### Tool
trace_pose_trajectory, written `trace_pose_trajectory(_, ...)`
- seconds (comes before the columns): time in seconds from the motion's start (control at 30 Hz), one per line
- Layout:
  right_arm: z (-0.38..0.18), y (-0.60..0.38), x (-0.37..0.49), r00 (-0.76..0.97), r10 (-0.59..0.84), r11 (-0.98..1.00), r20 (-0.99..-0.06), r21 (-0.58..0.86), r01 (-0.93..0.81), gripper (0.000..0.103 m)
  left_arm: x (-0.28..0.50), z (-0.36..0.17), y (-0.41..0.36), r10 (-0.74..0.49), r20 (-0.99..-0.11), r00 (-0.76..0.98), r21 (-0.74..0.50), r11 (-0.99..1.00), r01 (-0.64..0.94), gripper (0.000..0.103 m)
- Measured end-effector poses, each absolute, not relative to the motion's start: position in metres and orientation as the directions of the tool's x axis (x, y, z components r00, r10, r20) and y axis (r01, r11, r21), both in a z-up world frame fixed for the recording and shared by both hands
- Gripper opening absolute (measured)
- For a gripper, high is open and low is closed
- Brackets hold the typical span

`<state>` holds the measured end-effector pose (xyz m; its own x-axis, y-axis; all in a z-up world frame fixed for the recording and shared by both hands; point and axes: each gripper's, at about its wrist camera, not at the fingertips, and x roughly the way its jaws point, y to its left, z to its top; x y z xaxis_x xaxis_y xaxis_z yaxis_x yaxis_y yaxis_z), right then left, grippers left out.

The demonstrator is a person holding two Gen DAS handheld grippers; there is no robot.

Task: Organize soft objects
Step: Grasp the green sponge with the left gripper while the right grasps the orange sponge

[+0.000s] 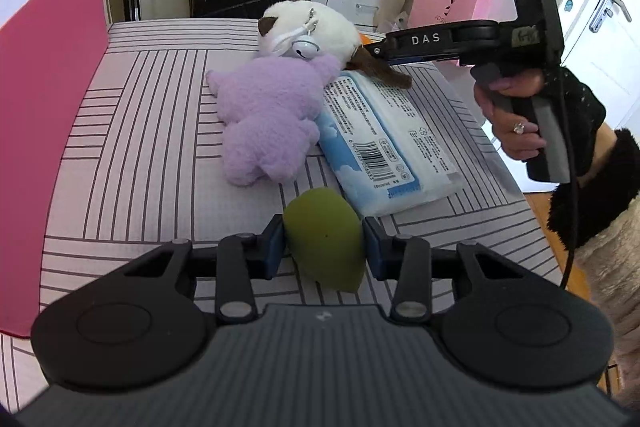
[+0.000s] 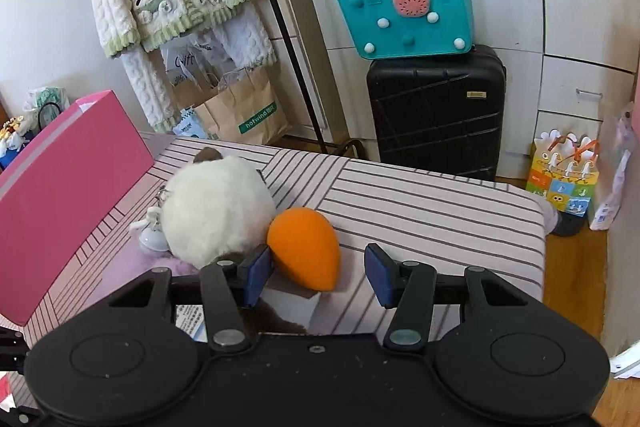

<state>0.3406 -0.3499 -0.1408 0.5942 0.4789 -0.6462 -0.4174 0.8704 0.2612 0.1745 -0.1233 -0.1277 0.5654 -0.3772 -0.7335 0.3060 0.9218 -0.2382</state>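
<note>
The left claw [image 1: 324,241] is clamped on a green sponge [image 1: 325,235]; the right claw [image 2: 318,275] gapes around an orange sponge [image 2: 306,247] beside the white plush [image 2: 216,211].

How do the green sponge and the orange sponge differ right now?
The green sponge is clamped between the left gripper fingers; the orange sponge lies free on the bed, with the open right gripper around it. The orange one rests against the white plush; the green one touches no toy. Both are egg-shaped.
</note>
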Motion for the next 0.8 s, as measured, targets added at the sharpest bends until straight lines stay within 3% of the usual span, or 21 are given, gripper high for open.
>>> trace_pose_trajectory(0.03,-0.141,-0.348,0.34,0.589,0.49,0.863,-0.642,0.264,-0.431,0.041,0.176,-0.127,-0.123,-0.377,-0.739,0.558,-0.241,0.922,0.303,0.039)
trace_pose_trajectory(0.07,-0.139,-0.347,0.339,0.591,0.497,0.859,-0.636,0.265,-0.437,0.039,0.178,-0.126,-0.124,-0.376,-0.746,0.55,-0.243,0.922,0.301,0.039)
trace_pose_trajectory(0.43,-0.111,-0.346,0.31,0.694,0.356,0.922,-0.625,0.116,-0.369,0.039,0.191,-0.122,-0.124,-0.373,-0.788,0.49,-0.257,0.922,0.289,0.038)
trace_pose_trajectory(0.8,-0.083,-0.327,0.248,0.638,0.38,0.909,-0.67,0.141,-0.393,0.04,0.18,-0.122,-0.117,-0.385,-0.796,0.467,-0.271,0.917,0.294,0.038)
